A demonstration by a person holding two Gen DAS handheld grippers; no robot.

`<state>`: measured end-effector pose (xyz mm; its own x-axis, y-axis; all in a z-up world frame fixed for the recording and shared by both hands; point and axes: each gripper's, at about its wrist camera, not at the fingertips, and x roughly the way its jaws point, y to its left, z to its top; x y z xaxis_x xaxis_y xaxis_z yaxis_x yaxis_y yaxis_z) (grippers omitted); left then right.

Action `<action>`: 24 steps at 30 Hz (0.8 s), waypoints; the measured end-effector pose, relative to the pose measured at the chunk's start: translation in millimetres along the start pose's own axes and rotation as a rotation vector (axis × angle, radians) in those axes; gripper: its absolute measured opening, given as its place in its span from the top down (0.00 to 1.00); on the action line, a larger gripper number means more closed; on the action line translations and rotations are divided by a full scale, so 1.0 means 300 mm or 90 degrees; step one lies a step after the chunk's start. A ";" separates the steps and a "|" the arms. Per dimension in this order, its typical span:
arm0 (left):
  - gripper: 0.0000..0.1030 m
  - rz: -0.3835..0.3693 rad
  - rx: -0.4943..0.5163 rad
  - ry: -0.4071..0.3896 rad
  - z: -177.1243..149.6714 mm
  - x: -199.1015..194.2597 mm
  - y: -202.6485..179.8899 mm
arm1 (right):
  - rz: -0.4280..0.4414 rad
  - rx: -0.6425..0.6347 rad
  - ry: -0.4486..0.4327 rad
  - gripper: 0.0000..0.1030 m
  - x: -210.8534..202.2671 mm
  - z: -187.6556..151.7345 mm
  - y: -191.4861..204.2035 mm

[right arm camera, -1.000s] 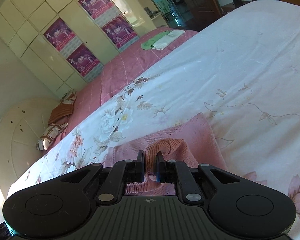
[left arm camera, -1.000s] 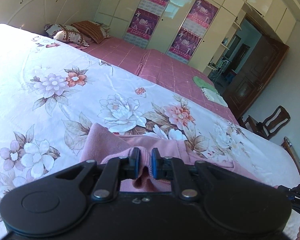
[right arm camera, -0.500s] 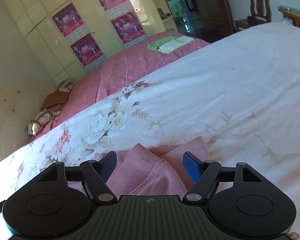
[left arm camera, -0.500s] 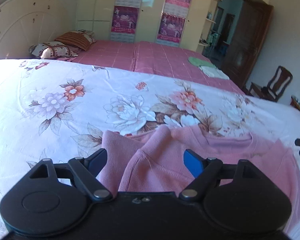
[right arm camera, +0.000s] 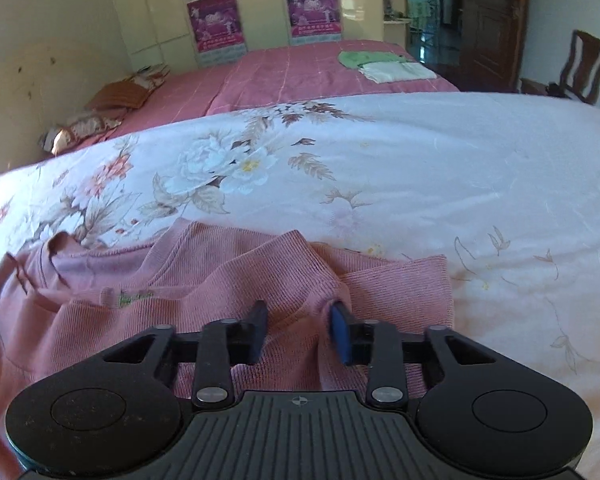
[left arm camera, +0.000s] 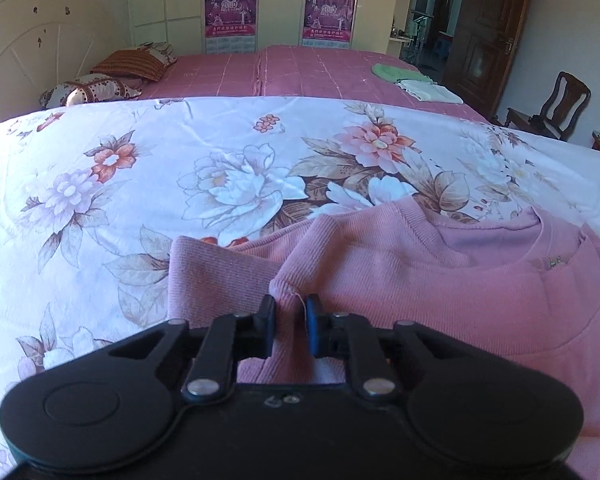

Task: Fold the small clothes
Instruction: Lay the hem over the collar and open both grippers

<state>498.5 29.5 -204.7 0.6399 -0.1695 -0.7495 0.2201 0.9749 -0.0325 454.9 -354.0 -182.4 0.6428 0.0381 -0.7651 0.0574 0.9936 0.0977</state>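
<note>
A small pink knit sweater (left arm camera: 440, 280) lies on the floral bedspread (left arm camera: 180, 168), neckline up, sleeves folded in. My left gripper (left arm camera: 291, 326) is shut on a fold of the sweater at its left shoulder. In the right wrist view the sweater (right arm camera: 220, 280) fills the lower left. My right gripper (right arm camera: 298, 330) is half open over the right shoulder, its jaws around a raised fold but not pinching it. The sweater's lower part is hidden under both grippers.
Behind the floral bedspread (right arm camera: 420, 168) lies a pink checked bed cover (left arm camera: 300, 72) with pillows (left arm camera: 112, 76) at the left and folded green and white clothes (left arm camera: 416, 80) at the right. A wooden chair (left arm camera: 552, 108) and door stand far right.
Both grippers let go of the sweater and opened wide half a second ago. Now the left has shut on a fold again and the right has narrowed around one. Both views have levelled.
</note>
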 end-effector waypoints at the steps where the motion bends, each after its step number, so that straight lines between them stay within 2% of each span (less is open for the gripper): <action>1: 0.93 0.003 0.002 -0.008 -0.002 -0.007 -0.003 | 0.000 -0.018 -0.002 0.95 0.003 -0.003 0.010; 3: 0.94 0.010 -0.023 -0.033 -0.007 -0.028 0.012 | -0.005 -0.010 -0.023 0.95 -0.011 -0.003 0.003; 7: 0.95 0.030 -0.092 -0.091 -0.007 -0.075 0.061 | -0.018 0.085 -0.112 0.96 -0.095 0.005 -0.056; 9: 0.96 0.045 -0.127 -0.125 -0.006 -0.102 0.077 | -0.028 0.138 -0.131 0.96 -0.107 -0.004 -0.087; 10: 0.96 0.053 -0.140 -0.134 -0.011 -0.103 0.082 | -0.039 0.154 -0.121 0.96 -0.088 -0.015 -0.098; 11: 0.98 0.070 -0.137 -0.112 -0.015 -0.075 0.083 | -0.048 0.160 -0.092 0.96 -0.053 -0.026 -0.104; 12: 1.00 0.083 -0.135 -0.068 -0.021 -0.034 0.088 | -0.049 0.156 -0.050 0.96 -0.010 -0.037 -0.105; 13: 1.00 0.083 -0.137 -0.047 -0.032 -0.011 0.097 | -0.055 0.146 -0.054 0.96 -0.005 -0.043 -0.098; 17: 1.00 0.092 -0.107 -0.049 -0.053 -0.032 0.089 | -0.056 0.134 -0.071 0.94 -0.042 -0.017 -0.085; 19: 0.95 0.092 -0.097 -0.064 -0.054 -0.068 0.079 | -0.063 0.129 -0.085 0.87 -0.069 -0.014 -0.087; 22: 0.86 0.061 -0.087 -0.088 -0.043 -0.137 0.047 | -0.068 0.119 -0.113 0.83 -0.128 -0.024 -0.087; 24: 0.86 0.035 -0.056 -0.095 -0.032 -0.159 0.001 | -0.064 0.121 -0.114 0.83 -0.143 -0.035 -0.087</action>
<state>461.2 39.4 -175.4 0.7528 -0.1285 -0.6455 0.1205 0.9911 -0.0568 417.8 -380.5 -158.8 0.7503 -0.0957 -0.6542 0.2590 0.9529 0.1577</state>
